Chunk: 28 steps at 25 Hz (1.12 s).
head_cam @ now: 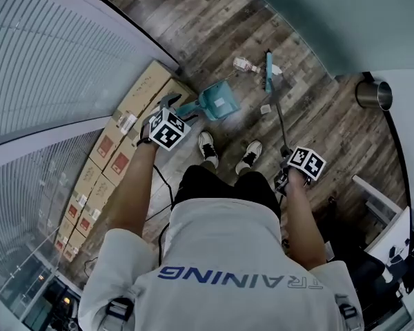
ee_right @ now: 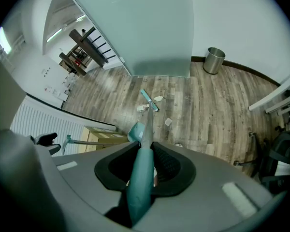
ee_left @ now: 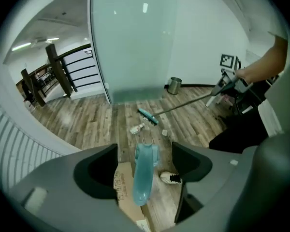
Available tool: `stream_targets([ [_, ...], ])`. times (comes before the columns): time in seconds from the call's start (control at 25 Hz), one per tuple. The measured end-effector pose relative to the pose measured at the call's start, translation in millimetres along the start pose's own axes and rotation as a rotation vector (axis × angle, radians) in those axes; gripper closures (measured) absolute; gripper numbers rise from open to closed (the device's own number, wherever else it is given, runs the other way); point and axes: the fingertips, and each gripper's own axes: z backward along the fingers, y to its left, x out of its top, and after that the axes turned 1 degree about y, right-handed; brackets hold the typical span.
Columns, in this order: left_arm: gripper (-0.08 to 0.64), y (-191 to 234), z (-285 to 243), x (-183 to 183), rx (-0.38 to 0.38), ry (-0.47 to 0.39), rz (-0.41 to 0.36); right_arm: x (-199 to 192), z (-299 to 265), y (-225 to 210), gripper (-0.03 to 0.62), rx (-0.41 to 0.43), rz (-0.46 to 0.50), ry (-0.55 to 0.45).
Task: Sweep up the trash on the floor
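A teal dustpan stands on the wood floor in front of my shoes. Its long handle runs up between the jaws of my left gripper, which stand wide open with a gap on either side of it. My right gripper is shut on the teal grip of the broom handle. The broom head rests on the floor beyond the dustpan. Trash lies around it: a crumpled wrapper, a white scrap and a small scrap.
Flat cardboard boxes lie along the white slatted railing on the left, right beside the dustpan. A metal bin stands by the wall at the right. A frosted glass panel rises beyond the trash. White furniture is at the right.
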Motion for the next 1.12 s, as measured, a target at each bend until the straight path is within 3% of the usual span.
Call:
stream_targets([
  [0.28, 0.202, -4.3, -62.9, -30.6, -0.105, 0.172, -0.052, -13.1, 9.5, -19.2, 0.491, -0.034, -0.018, 0.010],
  [0.48, 0.213, -12.1, -82.7, -37.6, -0.135, 0.228, -0.066, -21.9, 12.7, -34.2, 0.491, -0.052, -0.045, 0.009],
  [0.76, 0.434, -7.2, -102.3, -44.9, -0.075, 0.339, -0.111, -23.5, 12.4, -47.5, 0.491, -0.065, -0.078, 0.014],
  [0.88, 0.469, -12.9, -105.5, -41.6, -0.088, 0.373, -0.144, -22.0, 13.6, -56.2, 0.491, -0.079, -0.078, 0.017],
  [1.12, 0.471, -18.6, -109.3, -34.2, -0.090, 0.391, -0.159, -18.5, 10.5, -91.1, 0.489, -0.147, -0.075, 0.036],
])
